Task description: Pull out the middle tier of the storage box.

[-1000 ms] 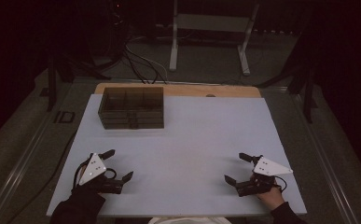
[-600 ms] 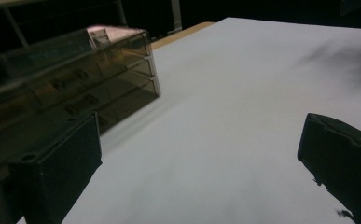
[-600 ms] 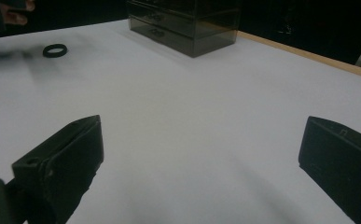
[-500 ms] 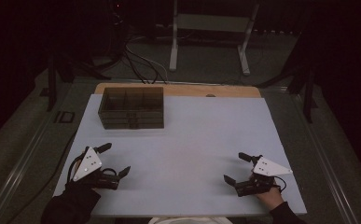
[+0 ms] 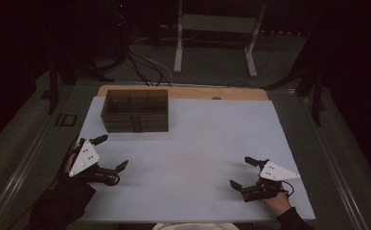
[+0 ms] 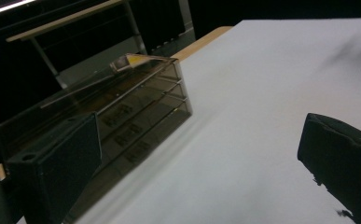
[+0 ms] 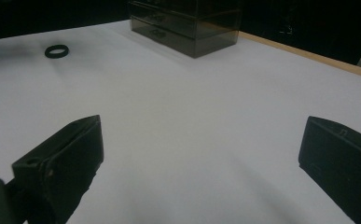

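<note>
A smoky transparent drawer box (image 5: 136,111) stands at the back left of the white table top (image 5: 207,143). My left gripper (image 5: 110,152) hovers near the table's left front, open and empty, angled toward the box. In the left gripper view the drawer box (image 6: 117,112) lies close ahead on the left, past the open left gripper (image 6: 197,158). My right gripper (image 5: 242,172) rests at the front right, open with nothing between its fingers. Beyond the wide-apart jaws of the right gripper (image 7: 201,158), a small black ring (image 7: 57,51) lies on the white surface, with the drawer box (image 7: 187,23) farther off.
A wooden strip (image 5: 221,92) runs along the table's far edge. Behind the table stand a metal frame (image 5: 212,43) and loose cables (image 5: 144,62) on the dark floor. White surface stretches between the two grippers.
My left gripper has drifted a little forward toward the drawer box and turned slightly. The right gripper has stayed nearly still.
</note>
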Demonstrator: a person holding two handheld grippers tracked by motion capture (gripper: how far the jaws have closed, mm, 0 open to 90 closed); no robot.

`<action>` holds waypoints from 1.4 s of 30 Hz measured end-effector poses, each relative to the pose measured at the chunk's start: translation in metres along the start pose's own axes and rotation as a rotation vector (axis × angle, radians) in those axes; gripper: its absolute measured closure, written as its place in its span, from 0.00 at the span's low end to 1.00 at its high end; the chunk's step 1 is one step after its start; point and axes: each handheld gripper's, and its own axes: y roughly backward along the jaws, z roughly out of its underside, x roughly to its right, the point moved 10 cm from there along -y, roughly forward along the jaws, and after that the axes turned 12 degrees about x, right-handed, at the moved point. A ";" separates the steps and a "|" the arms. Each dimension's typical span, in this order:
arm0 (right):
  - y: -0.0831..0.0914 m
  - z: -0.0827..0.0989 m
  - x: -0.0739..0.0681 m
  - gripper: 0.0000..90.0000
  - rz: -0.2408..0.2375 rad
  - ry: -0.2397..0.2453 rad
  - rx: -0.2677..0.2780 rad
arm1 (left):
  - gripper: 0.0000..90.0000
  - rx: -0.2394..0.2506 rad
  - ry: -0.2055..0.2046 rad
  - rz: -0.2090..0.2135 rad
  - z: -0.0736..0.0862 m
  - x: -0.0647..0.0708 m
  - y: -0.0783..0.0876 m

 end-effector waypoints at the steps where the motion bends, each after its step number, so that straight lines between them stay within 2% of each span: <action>1: 0.000 0.000 0.000 0.00 0.000 0.000 0.000 | 0.01 -0.003 -0.013 -0.003 -0.001 -0.002 -0.001; 4: 0.000 0.000 0.000 0.00 0.000 0.000 0.001 | 0.01 -0.011 -0.035 -0.001 -0.004 -0.006 -0.004; 8: 0.000 0.000 0.000 0.00 -0.001 0.000 0.000 | 0.01 -0.012 -0.035 -0.008 -0.006 -0.012 -0.010; 25: 0.000 0.000 0.000 0.00 -0.003 0.004 -0.002 | 0.01 -0.098 -0.138 0.016 -0.001 -0.025 -0.036; 29: 0.000 0.000 -0.001 0.00 -0.003 0.005 -0.004 | 0.01 -0.128 -0.146 -0.001 0.004 -0.031 -0.041; 31: 0.000 0.000 -0.001 0.00 -0.004 0.003 -0.005 | 0.01 -0.145 -0.169 -0.024 0.008 -0.036 -0.043; 36: 0.000 0.000 0.000 0.00 -0.003 0.004 -0.006 | 0.01 -0.163 -0.197 -0.042 0.015 -0.044 -0.048; 42: 0.000 0.001 0.000 0.00 -0.002 0.001 -0.010 | 0.01 -0.186 -0.259 -0.064 0.022 -0.049 -0.052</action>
